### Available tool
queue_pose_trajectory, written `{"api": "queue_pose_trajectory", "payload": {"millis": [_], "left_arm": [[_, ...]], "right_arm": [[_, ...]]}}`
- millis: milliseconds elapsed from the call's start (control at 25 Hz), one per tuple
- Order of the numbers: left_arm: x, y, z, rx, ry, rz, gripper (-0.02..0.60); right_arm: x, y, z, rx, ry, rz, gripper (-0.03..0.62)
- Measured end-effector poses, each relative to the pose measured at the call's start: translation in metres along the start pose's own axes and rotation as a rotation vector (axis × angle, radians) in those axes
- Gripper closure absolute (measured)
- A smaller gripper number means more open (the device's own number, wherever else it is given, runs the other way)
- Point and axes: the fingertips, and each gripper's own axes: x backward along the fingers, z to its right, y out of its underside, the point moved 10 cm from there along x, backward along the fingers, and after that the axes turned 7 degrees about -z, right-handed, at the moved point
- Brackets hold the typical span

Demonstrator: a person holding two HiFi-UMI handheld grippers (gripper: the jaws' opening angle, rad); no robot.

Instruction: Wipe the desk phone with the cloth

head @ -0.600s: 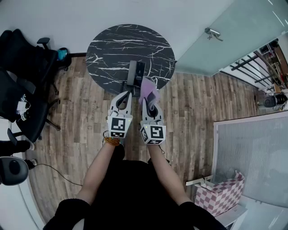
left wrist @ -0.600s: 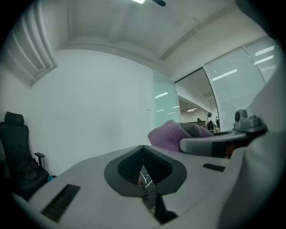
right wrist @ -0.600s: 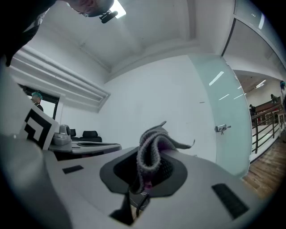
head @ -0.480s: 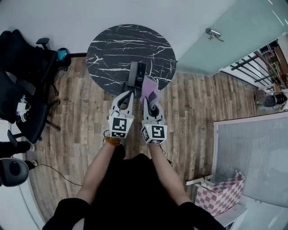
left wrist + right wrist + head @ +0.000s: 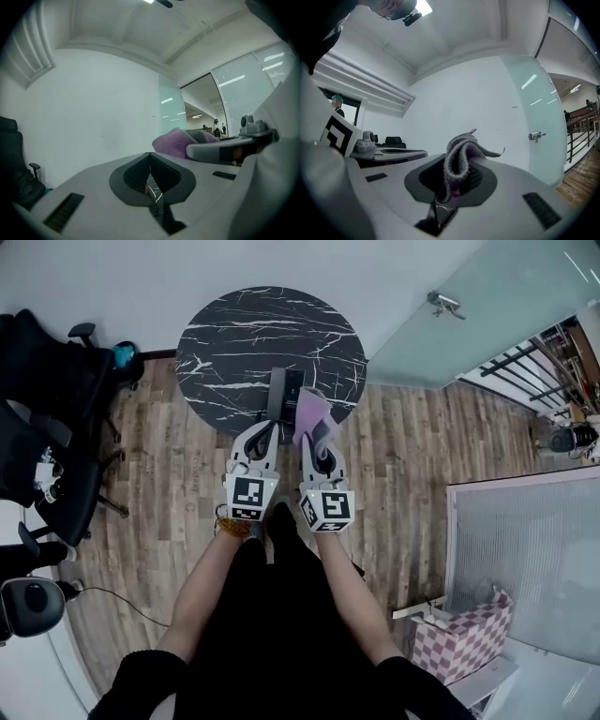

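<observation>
A black desk phone (image 5: pixel 284 393) lies at the near edge of the round black marble table (image 5: pixel 234 334). My right gripper (image 5: pixel 317 435) is shut on a purple cloth (image 5: pixel 310 412) that hangs over the table edge just right of the phone. In the right gripper view the cloth (image 5: pixel 458 157) bunches up between the jaws of my right gripper (image 5: pixel 456 180). My left gripper (image 5: pixel 262 434) hovers at the phone's near end, jaws together with nothing between them. In the left gripper view its tips (image 5: pixel 150 155) meet, with the cloth (image 5: pixel 172 143) off to the right.
Black office chairs (image 5: pixel 42 418) stand at the left on the wooden floor (image 5: pixel 412 456). A glass door (image 5: pixel 450 310) is at the upper right. A pink checkered box (image 5: pixel 464 645) sits at the lower right beside a grey partition (image 5: pixel 525 559).
Both grippers have edged a little forward toward the phone. The cloth stays held in the right gripper.
</observation>
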Motion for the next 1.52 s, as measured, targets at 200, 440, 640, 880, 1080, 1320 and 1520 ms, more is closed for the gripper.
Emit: {"api": "queue_pose_trajectory", "payload": {"millis": [200,440,640,880,1080,1320,1520], "left_arm": [[-0.014,0.002,-0.002,-0.001,-0.001,-0.019,0.568],[-0.043,0.003,-0.012,0.001,-0.012,-0.049,0.568],[-0.082,-0.001,-0.026,-0.024,-0.037,-0.077,0.568],[-0.127,-0.006,-0.042,-0.073,-0.040,-0.083,0.568],[-0.150,-0.004,-0.049,-0.079,-0.068,-0.102,0.568],[-0.161,0.014,-0.047,-0.052,-0.085,-0.149,0.568],[-0.169,0.025,-0.052,-0.042,-0.114,-0.170,0.568]], "right_arm": [[-0.014,-0.003,0.011,0.013,-0.025,0.000,0.539],[-0.052,-0.011,0.028,0.029,-0.086,0.012,0.539],[-0.100,-0.014,0.060,0.093,-0.208,-0.035,0.539],[-0.146,-0.002,0.101,0.170,-0.360,-0.082,0.539],[-0.179,0.005,0.132,0.218,-0.433,-0.090,0.539],[-0.203,0.008,0.142,0.252,-0.470,-0.100,0.539],[-0.225,0.020,0.143,0.296,-0.542,-0.147,0.539]]}}
